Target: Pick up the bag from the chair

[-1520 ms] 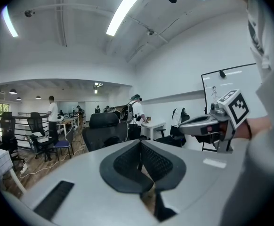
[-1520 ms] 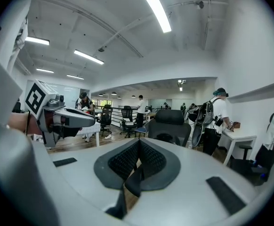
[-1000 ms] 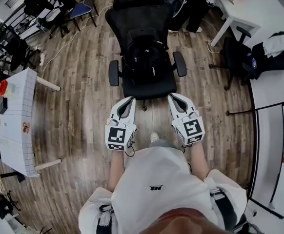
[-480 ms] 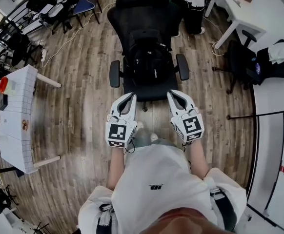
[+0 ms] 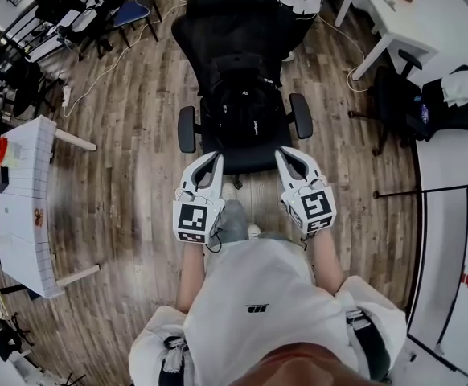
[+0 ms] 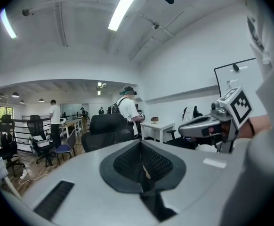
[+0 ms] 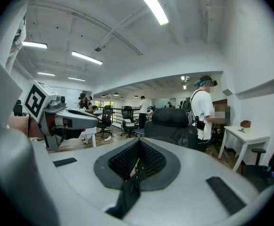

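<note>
A black backpack-style bag (image 5: 242, 107) sits upright on the seat of a black office chair (image 5: 195, 34), leaning against its backrest, between the armrests.

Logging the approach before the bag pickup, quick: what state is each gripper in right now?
Left gripper: closed, holding nothing.
Right gripper: closed, holding nothing.

No clear words can be read anywhere. The black backpack (image 5: 242, 111) on the chair (image 5: 232, 10) has a small white mark near its top, too tiny to spell out. The white shirt (image 5: 254, 284) bears a small dark logo, also illegible. The cubes on the left claw (image 5: 215, 161) and right claw (image 5: 286, 156) show only black-and-white square markers.
</note>
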{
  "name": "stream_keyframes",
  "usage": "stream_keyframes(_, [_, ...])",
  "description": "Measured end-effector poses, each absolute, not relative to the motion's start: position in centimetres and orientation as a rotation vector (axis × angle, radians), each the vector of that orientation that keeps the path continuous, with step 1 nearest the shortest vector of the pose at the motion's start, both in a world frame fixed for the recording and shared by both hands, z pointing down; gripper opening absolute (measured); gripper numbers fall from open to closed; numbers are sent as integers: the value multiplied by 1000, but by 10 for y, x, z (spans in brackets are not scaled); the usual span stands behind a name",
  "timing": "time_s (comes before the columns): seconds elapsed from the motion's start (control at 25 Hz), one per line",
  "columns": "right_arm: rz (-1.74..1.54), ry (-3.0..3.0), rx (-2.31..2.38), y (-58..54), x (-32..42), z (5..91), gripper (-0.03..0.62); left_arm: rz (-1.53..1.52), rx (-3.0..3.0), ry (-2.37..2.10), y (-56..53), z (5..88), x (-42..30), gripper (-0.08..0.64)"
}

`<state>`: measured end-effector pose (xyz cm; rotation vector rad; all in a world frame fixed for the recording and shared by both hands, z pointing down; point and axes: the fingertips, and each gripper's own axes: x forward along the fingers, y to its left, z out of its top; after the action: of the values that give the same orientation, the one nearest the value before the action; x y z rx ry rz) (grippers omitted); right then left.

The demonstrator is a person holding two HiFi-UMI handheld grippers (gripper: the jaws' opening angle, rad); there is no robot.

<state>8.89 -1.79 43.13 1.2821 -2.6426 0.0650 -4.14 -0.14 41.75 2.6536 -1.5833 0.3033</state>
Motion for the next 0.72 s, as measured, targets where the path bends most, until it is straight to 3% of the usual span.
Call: stream_keyframes(0.72, [158,-2530,1378,-147,38,455,-5,340,2681,-1411,-137,449,-93,12])
